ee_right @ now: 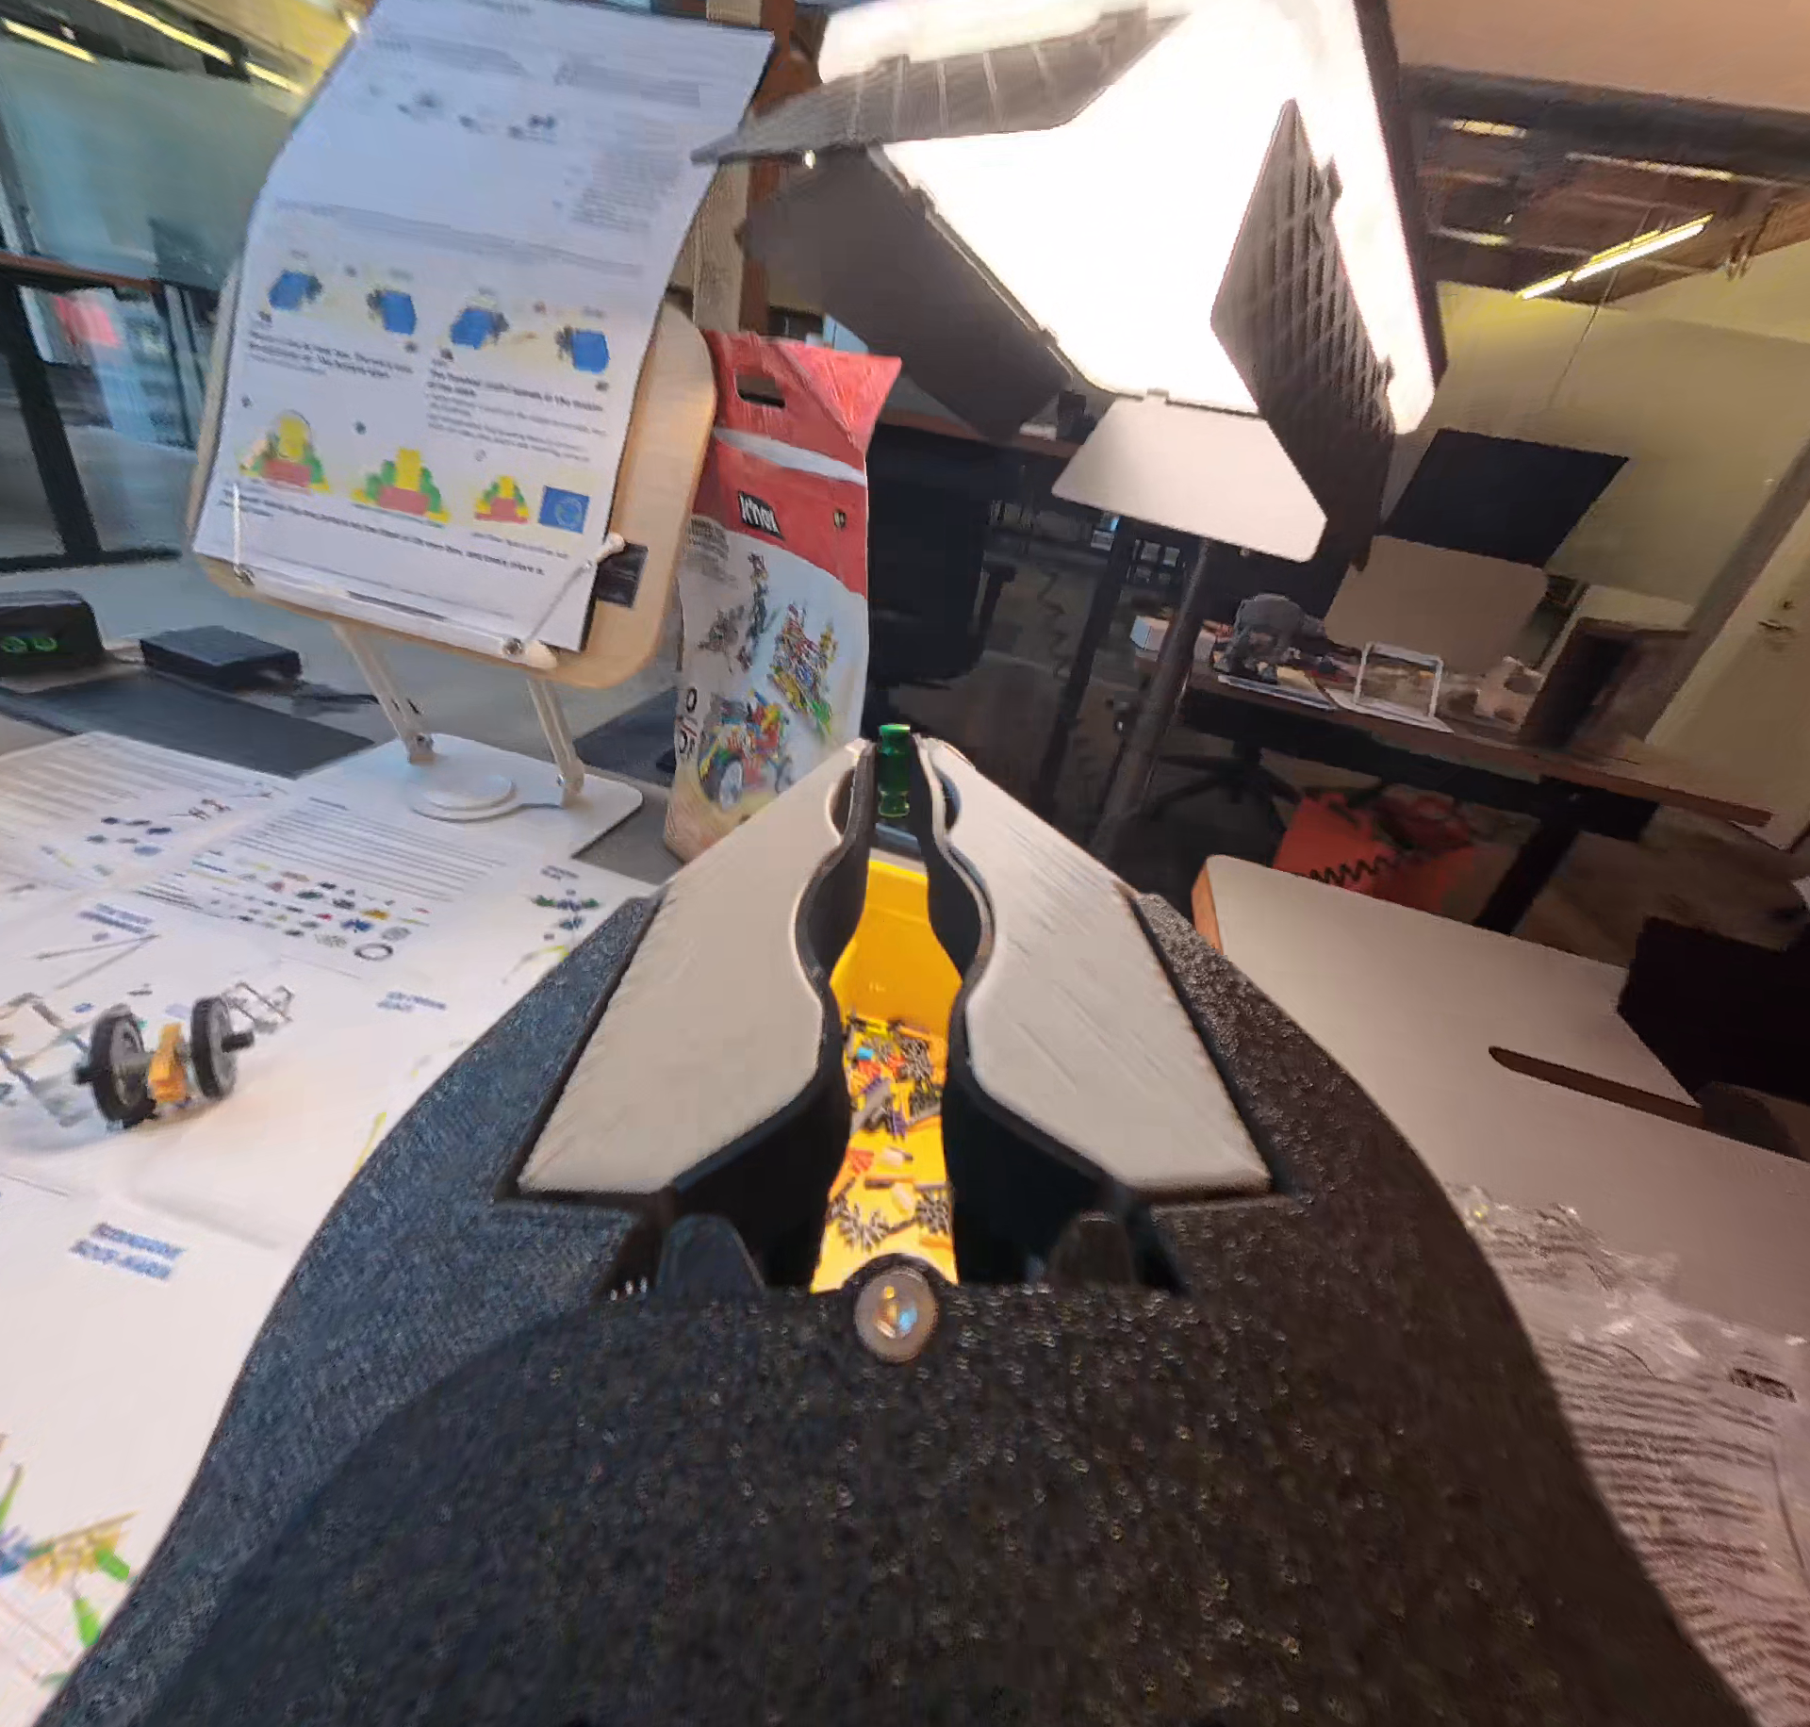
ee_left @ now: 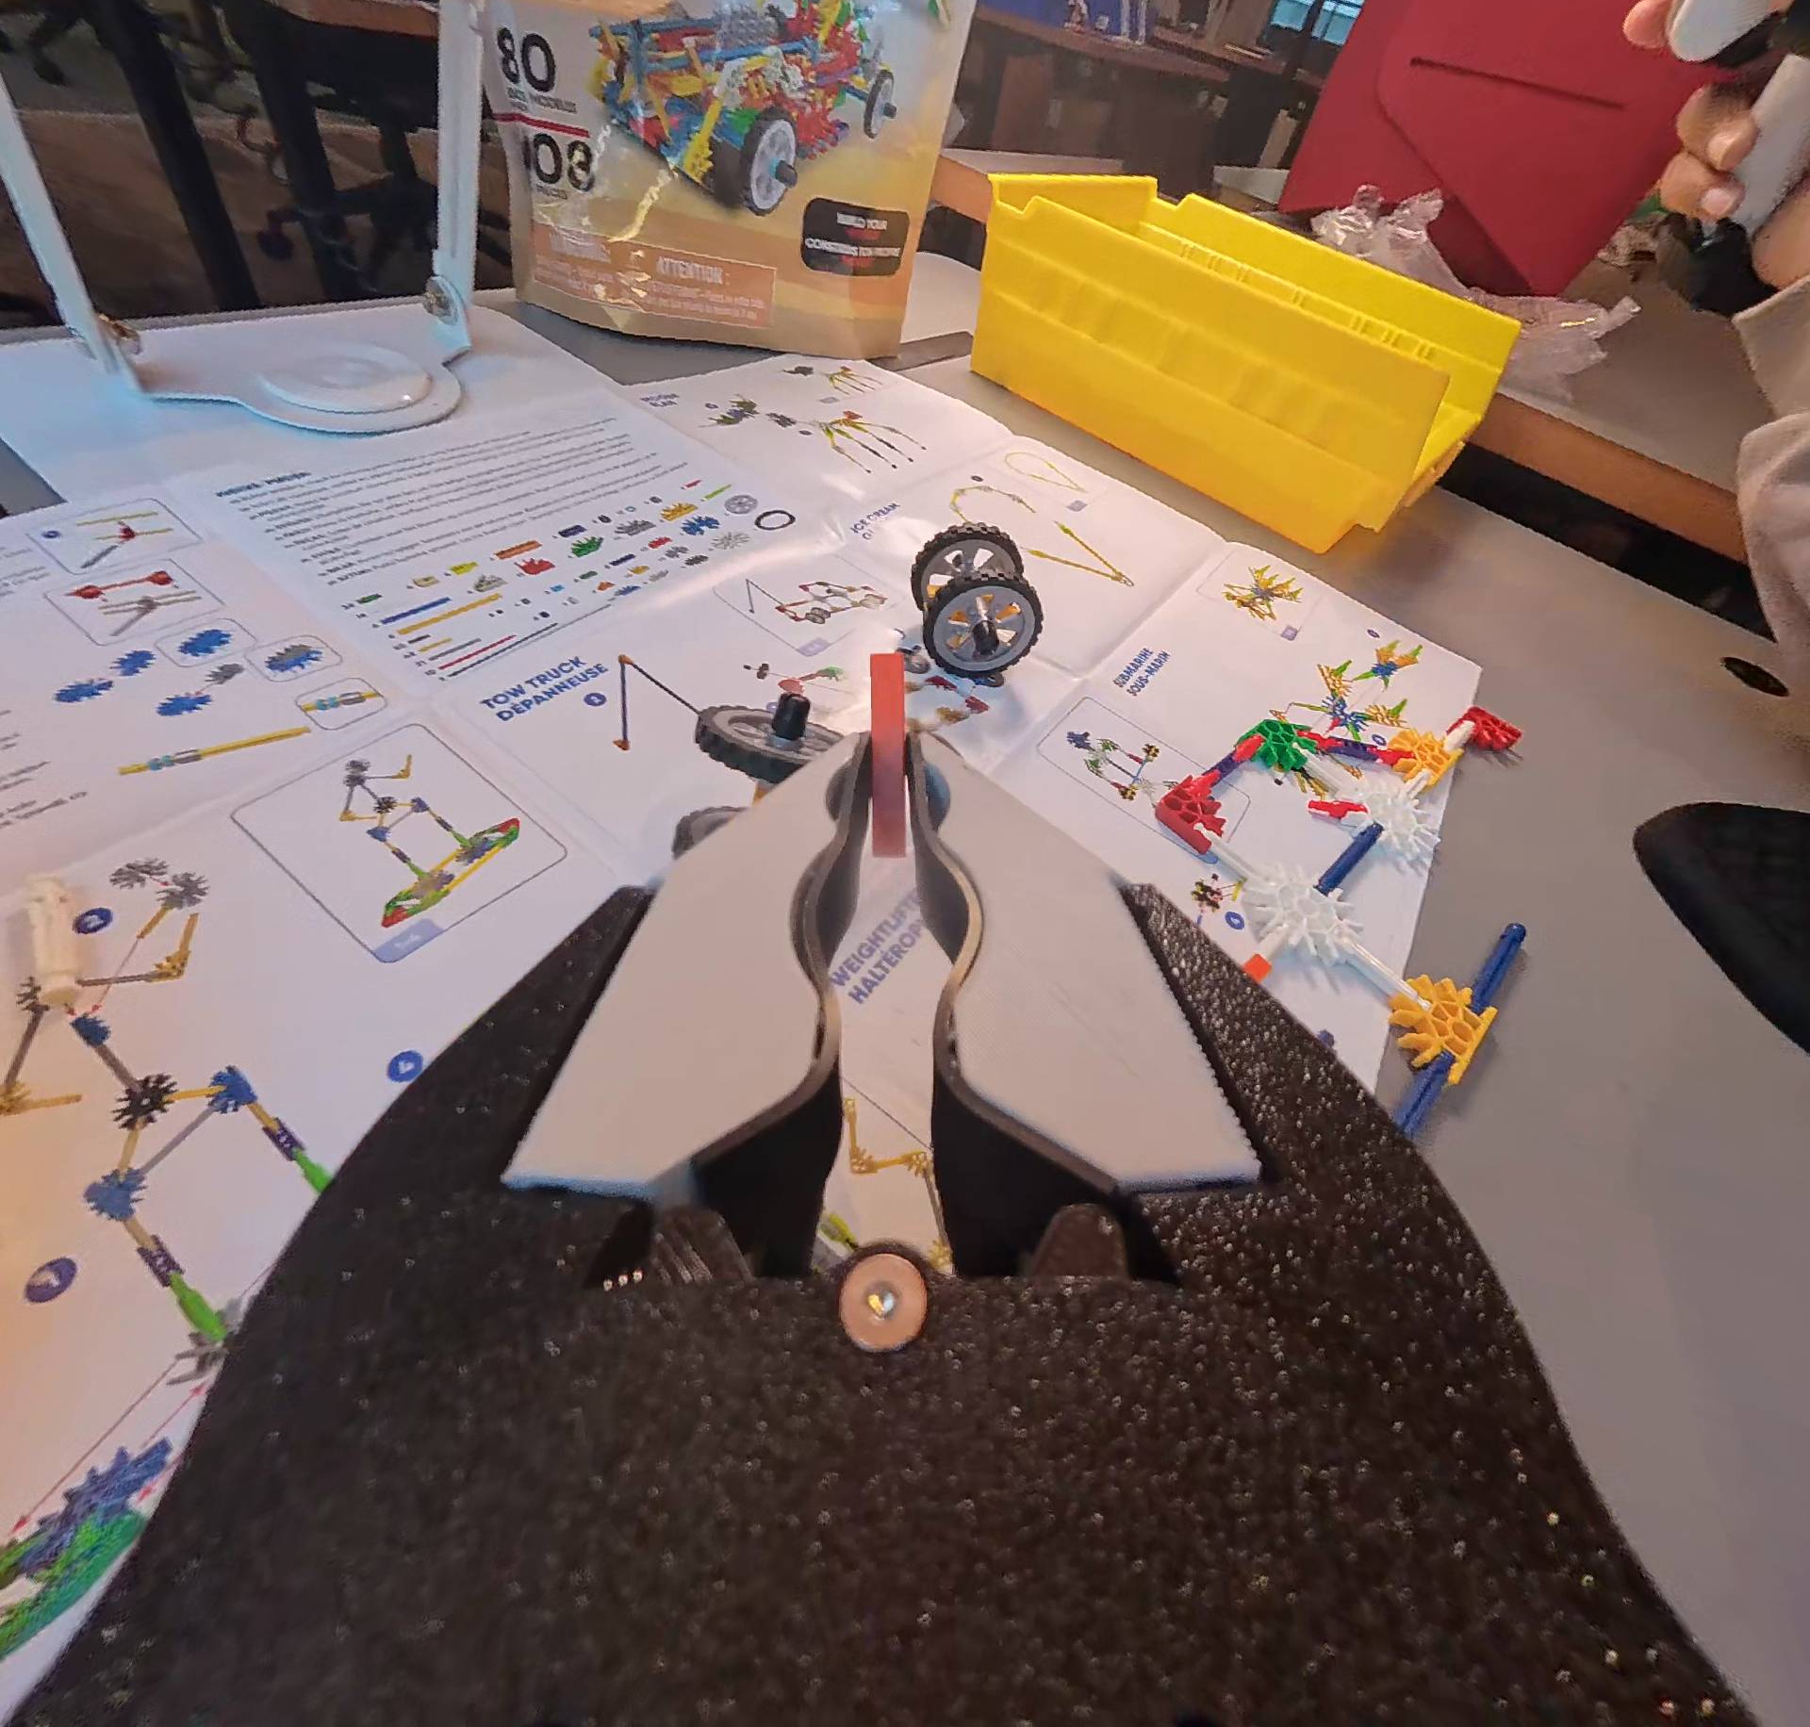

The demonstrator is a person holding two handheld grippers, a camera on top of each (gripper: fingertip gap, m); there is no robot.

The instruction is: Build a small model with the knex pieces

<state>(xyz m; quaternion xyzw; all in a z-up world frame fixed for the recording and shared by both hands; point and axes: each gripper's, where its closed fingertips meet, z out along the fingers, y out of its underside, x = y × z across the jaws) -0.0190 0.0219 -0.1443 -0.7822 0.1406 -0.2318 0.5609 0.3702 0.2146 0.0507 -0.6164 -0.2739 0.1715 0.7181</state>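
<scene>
Red rod (ee_left: pixel 887 750) in left tongs (ee_left: pixel 889 757); green piece (ee_right: pixel 892 767) in right tongs (ee_right: pixel 893 779).

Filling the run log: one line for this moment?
left gripper: shut on red rod | right gripper: shut on green piece | yellow bin below

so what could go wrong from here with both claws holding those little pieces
1. The left claw pinches the red rod only at its fingertips; the rod could twist or slip out onto the instruction sheet.
2. The right claw grips the small green piece at its very tips above the yellow bin; if dropped, it may get lost among the loose parts.
3. The wheel pair just beyond the left claw could roll if nudged.
</scene>
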